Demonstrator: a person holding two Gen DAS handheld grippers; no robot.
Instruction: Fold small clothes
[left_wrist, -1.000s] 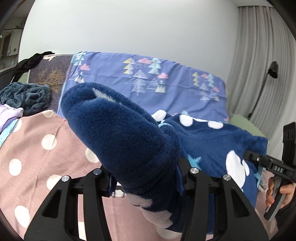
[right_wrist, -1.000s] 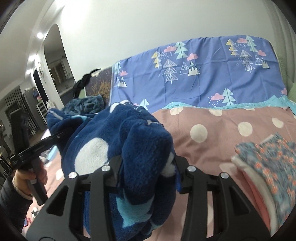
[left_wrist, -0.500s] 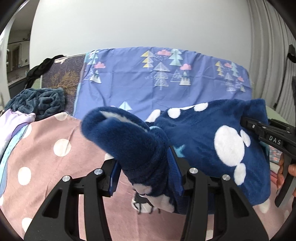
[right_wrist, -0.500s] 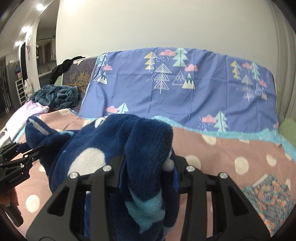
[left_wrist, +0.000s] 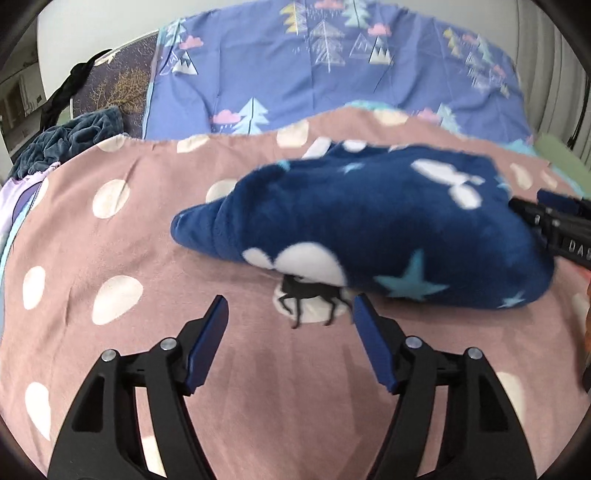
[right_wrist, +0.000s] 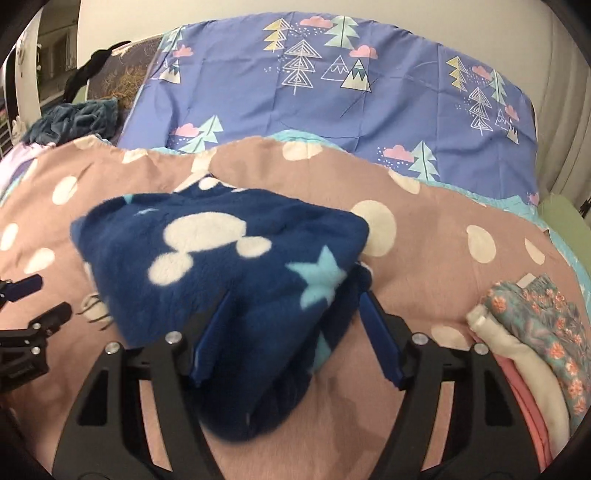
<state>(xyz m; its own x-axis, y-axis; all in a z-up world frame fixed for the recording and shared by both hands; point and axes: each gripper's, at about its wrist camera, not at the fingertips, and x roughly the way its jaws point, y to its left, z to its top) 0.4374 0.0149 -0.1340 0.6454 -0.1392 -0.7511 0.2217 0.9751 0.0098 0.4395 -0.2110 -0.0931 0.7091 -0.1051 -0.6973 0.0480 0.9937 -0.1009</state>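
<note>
Lighting is soft, even and indoor, without glare. The fleece garment (left_wrist: 369, 229) is motion-blurred, with faint shadow beneath it. Beyond the garment, straight lines bow toward dark, rounded frame corners.

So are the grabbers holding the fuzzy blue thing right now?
No. The left gripper is open and empty. The right gripper has just been opening; the navy fleece garment lies loose between its jaws on the polka-dot sheet.
</note>
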